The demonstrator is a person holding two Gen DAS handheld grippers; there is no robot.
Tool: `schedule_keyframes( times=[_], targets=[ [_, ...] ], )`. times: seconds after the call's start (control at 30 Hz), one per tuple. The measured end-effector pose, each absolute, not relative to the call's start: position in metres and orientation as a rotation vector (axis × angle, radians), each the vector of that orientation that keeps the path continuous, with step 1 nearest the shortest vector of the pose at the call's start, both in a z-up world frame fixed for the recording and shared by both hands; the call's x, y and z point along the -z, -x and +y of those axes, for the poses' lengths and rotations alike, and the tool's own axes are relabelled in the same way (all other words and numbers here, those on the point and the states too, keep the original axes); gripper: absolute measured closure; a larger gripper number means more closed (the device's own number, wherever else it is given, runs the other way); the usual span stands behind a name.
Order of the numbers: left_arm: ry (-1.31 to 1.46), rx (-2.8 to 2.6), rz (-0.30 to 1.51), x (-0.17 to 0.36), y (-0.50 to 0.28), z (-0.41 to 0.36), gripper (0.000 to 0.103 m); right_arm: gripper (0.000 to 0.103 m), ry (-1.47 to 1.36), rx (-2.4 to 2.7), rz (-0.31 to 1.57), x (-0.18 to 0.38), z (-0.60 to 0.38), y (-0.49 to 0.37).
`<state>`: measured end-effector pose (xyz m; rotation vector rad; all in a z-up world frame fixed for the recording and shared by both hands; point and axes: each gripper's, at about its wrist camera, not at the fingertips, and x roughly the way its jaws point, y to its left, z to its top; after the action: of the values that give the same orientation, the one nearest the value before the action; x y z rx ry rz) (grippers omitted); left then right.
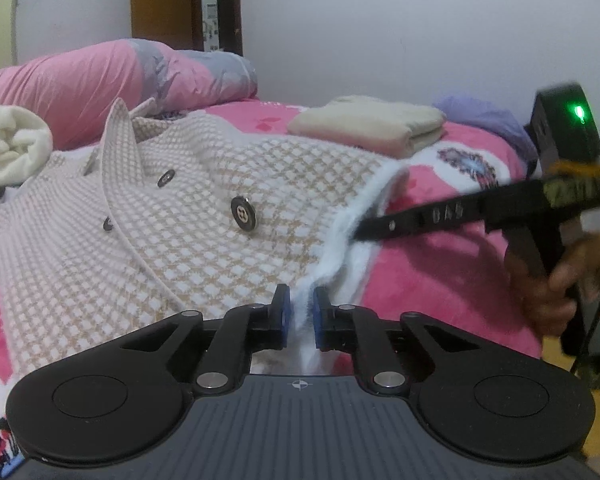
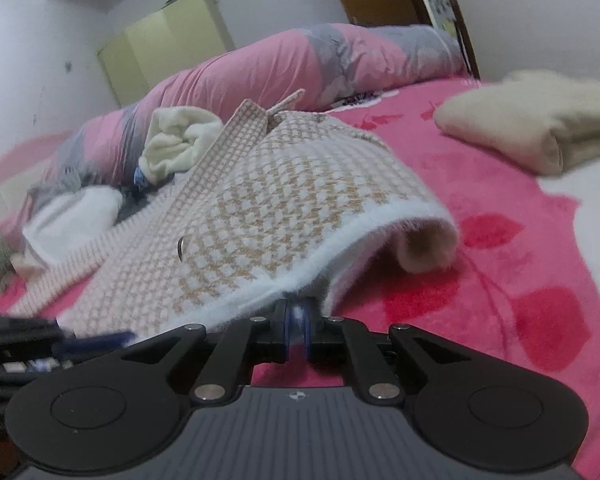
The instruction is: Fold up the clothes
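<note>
The jaws of the left gripper point(image 1: 300, 314) are clamped on the white fuzzy hem point(image 1: 332, 248) of the checked cardigan point(image 1: 204, 216), at the hem's near end; the blue pads point(image 1: 285, 314) press a thin strip of white pile between them. The jaws of the right gripper point(image 2: 298, 322) are likewise closed on the same hem point(image 2: 340, 236), further along its edge toward the far side of the bed point(image 2: 520, 248).

Key relation: the hem runs as one line from the left jaws away to the right jaws, so both grip points lie on one edge. The cardigan body extends to the left of that edge in the left wrist view, front up, with buttons point(image 1: 243, 214) showing and the collar point(image 1: 120, 136) toward the pillows. The garment's long axis runs from hem to collar, roughly across the line between the two grippers. Judgement: a fold would carry this edge leftward over the body, both hands travelling together. The left gripper is nearer the near corner; the right one holds the raised section, where the fabric arches clear of the bed and curls under.

Other items, left to right: a cream garment point(image 1: 12, 144) bunched beside the collar, a pink and grey duvet point(image 1: 112, 76) rolled behind, a folded beige garment point(image 1: 368, 124) set apart on the bed, and a purple item point(image 1: 480, 114) beyond it.

No containers are visible.
</note>
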<state>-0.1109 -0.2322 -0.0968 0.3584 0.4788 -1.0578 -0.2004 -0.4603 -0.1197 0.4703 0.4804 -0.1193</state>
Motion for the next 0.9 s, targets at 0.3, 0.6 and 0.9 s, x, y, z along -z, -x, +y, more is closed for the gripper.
schedule_keyframes(
  times=[0.3,0.6,0.9],
  targets=[
    [-0.391,1.030,0.472,0.101,0.113,-0.237,0.087,0.082,-1.124,0.004,0.280,0.150,-0.523,0.235],
    [-0.380,0.992,0.455,0.098,0.116,-0.240,0.099,0.082,-1.107,0.109,0.318,0.141,-0.538,0.214],
    [-0.370,1.040,0.441,0.083,0.121,-0.234,0.100,0.091,-0.851,0.152,0.368,0.107,-0.528,0.215]
  ],
)
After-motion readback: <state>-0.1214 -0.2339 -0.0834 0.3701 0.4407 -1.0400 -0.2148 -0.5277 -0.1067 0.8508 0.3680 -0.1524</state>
